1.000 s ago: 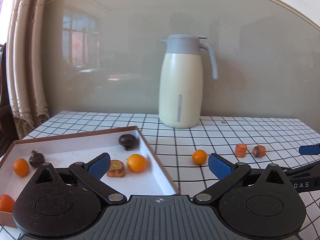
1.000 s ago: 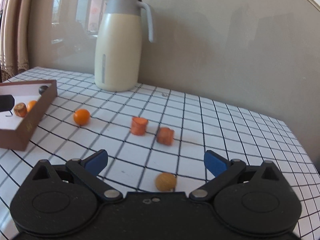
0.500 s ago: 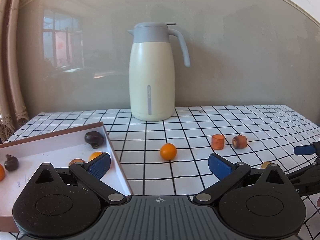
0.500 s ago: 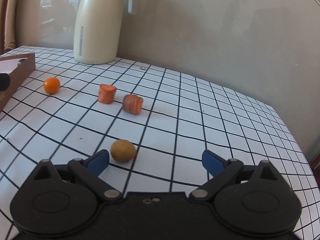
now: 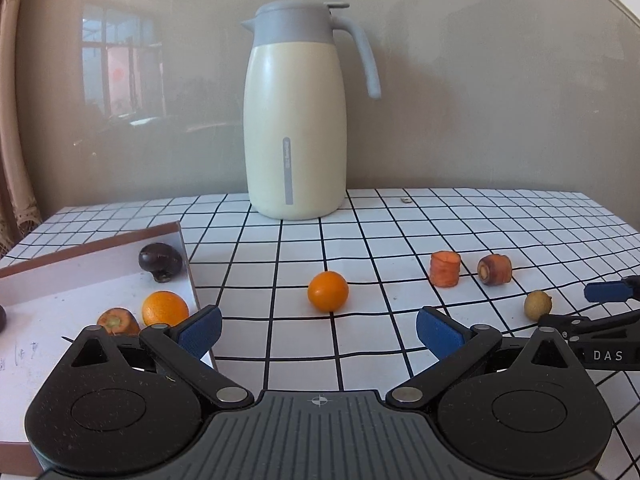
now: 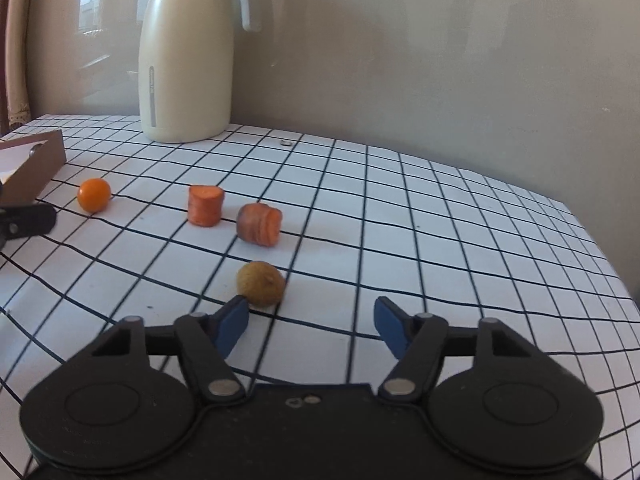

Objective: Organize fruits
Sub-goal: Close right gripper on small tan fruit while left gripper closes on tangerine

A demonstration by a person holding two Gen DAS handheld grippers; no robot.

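Note:
A small orange (image 5: 328, 291) lies on the checked tablecloth just ahead of my left gripper (image 5: 319, 332), which is open with nothing between its fingers. Two carrot chunks (image 6: 205, 205) (image 6: 260, 224) sit further right. A small yellow-brown fruit (image 6: 261, 284) rests at the tip of the left finger of my right gripper (image 6: 312, 322). Its jaws are closing, the fruit lies just ahead of them, and the pads do not press on it. The brown box (image 5: 80, 248) at the left holds an orange (image 5: 165, 308), a dark fruit (image 5: 161, 257) and a carrot piece (image 5: 116, 320).
A cream jug with a grey lid (image 5: 296, 120) stands at the back of the table against the wall. A tiny crumb (image 6: 286, 143) lies near it. The table's right edge (image 6: 600, 248) falls away beyond the carrot chunks.
My left gripper has swung right, away from the box and toward the loose orange. My right gripper has come closer to the yellow-brown fruit and its jaws have narrowed.

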